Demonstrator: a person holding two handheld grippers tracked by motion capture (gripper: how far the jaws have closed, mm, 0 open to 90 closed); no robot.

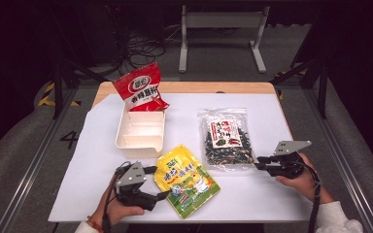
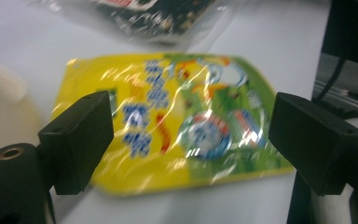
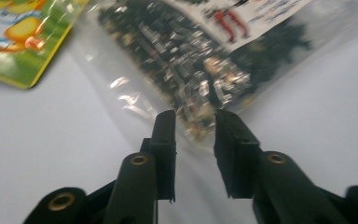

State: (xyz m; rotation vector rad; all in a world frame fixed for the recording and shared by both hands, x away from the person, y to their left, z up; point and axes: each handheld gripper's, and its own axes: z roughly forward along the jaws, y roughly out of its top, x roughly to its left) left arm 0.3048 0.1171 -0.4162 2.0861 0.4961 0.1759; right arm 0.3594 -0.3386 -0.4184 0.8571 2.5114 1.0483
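A yellow-green snack packet (image 1: 187, 179) lies flat near the table's front. My left gripper (image 1: 158, 183) is at its left edge. In the left gripper view the packet (image 2: 177, 121) lies under and beyond the left gripper (image 2: 191, 140), whose jaws stand wide open, not touching it. A clear bag of dark dried food (image 1: 226, 138) lies to the right. My right gripper (image 1: 258, 165) points at its near right corner. In the right gripper view the right gripper (image 3: 195, 121) has its jaws a narrow gap apart at the bag's (image 3: 205, 60) clear edge, not pressing it.
A cream divided box (image 1: 141, 131) stands at the left middle, and a red packet (image 1: 141, 90) leans at its far end. A white sheet (image 1: 102, 184) covers the wooden table. Dark floor, cables and a metal frame (image 1: 221, 22) lie beyond.
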